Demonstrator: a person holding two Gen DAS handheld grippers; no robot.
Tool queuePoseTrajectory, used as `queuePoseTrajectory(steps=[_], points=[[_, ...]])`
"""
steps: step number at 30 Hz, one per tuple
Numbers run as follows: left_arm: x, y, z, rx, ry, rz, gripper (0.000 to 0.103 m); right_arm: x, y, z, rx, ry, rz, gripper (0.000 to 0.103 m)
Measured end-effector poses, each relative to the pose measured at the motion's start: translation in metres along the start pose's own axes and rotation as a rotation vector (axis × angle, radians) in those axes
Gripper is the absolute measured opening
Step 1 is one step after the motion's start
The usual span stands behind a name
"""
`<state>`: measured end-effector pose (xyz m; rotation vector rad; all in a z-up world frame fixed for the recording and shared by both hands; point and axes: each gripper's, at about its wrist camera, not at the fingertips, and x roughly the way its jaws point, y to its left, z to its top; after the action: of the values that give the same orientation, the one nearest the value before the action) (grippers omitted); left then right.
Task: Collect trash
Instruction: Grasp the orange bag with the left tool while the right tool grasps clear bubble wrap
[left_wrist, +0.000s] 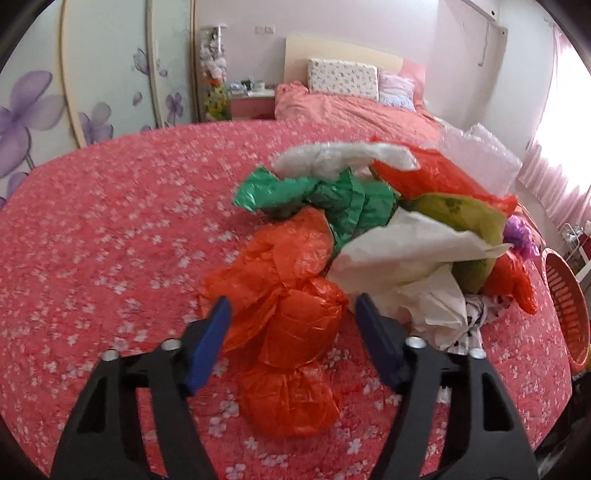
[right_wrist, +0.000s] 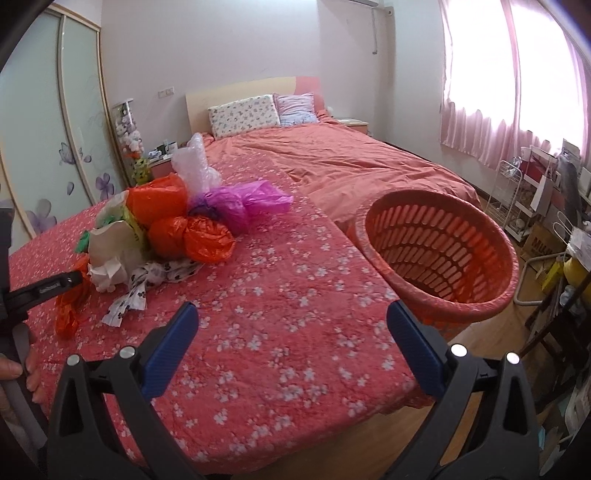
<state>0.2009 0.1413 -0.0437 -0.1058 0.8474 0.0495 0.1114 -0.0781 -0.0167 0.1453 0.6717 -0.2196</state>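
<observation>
- Left gripper (left_wrist: 291, 314): its blue pads (left_wrist: 208, 343) stand apart, one on each side of a crumpled orange bag (left_wrist: 291, 332) that lies on the flowered cover (left_wrist: 110, 229). The bag sits right between the jaws, its knotted middle level with the fingertips. There is a gap on the right side; on the left, blur hides whether the pad touches, so no grip shows.
- Beyond the left jaws, just past the orange bag, lies the rest of the trash pile: a green bag (left_wrist: 332, 199), a white bag (left_wrist: 343, 157), a red bag (left_wrist: 439, 173), beige paper (left_wrist: 410, 251) and an olive bag (left_wrist: 465, 218). Bubble wrap (left_wrist: 480, 155) lies behind them.
- Off the right jaw of the left gripper, at the cover's edge, the basket (left_wrist: 565, 302) shows only its rim.
- Right gripper (right_wrist: 291, 325): jaws spread wide and released, nothing between them but bare cover (right_wrist: 295, 280).
- Ahead and well to the left of the right jaws is the same pile: beige paper (right_wrist: 110, 240), orange bags (right_wrist: 192, 236), a purple bag (right_wrist: 240, 203), a spotted wrapper (right_wrist: 147, 284). It is well apart from these jaws.
- Just past the right jaw's tip stands the basket (right_wrist: 439, 251), tilted, its mouth toward the camera, beside the cover's edge.
- At the far left edge of the right wrist view, a hand (right_wrist: 22, 373) holds the left gripper's handle.
</observation>
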Motion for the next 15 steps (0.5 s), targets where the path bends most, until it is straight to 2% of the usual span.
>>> queuePoseTrajectory(steps=[4, 7, 15], points=[[0.004, 0.000, -0.005, -0.001, 0.021, -0.023, 0.040, 0.004, 0.008, 0.004, -0.022, -0.004, 0.012, 0.099], [0.000, 0.005, -0.007, -0.006, 0.003, -0.036, 0.033, 0.006, 0.013, 0.008, -0.029, -0.008, 0.035, 0.099], [-0.023, 0.025, -0.006, -0.036, -0.062, -0.037, 0.030, 0.013, 0.035, 0.024, -0.062, -0.018, 0.116, 0.099]])
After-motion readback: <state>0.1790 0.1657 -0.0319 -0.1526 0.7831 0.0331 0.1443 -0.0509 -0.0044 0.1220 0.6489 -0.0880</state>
